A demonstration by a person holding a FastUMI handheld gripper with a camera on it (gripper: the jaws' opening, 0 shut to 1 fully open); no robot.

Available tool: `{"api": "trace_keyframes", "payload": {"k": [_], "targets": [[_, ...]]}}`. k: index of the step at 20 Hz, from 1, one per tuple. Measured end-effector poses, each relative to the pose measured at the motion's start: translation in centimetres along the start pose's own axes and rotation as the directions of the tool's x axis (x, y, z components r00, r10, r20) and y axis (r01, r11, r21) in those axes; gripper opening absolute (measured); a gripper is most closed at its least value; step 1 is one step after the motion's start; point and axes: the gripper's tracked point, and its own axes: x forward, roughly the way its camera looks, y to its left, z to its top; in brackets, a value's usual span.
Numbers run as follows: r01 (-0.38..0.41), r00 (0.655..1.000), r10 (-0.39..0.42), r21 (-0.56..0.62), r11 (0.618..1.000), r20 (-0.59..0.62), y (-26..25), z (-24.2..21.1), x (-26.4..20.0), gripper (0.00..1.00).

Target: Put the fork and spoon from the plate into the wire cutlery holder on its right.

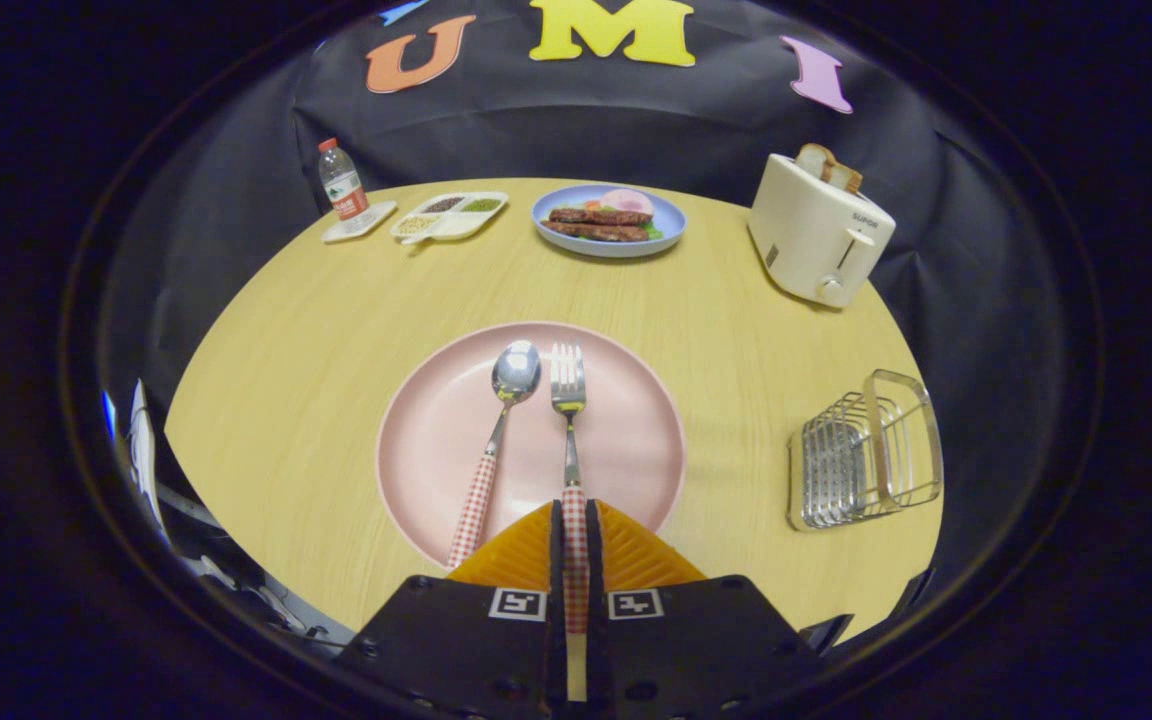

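Currently the claw (575,535) is clenched on the fork (568,420) handle's end; tines could droop or swing into the spoon (498,430) just left when lifted toward the wire cutlery holder (866,450) off right.

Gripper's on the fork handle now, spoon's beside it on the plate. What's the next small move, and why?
Probably lift straight up. The gripper looks shut on the fork handle, while its tines lie on the pink plate close beside the spoon. Rising first should clear the spoon and rim before swinging right to the wire cutlery holder.
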Motion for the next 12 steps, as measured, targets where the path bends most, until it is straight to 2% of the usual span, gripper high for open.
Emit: {"api": "trace_keyframes", "payload": {"k": [12], "targets": [[0.059,0.996,-0.066,0.114,0.992,0.065,-10.2,2.1,-8.0,0.08]]}}
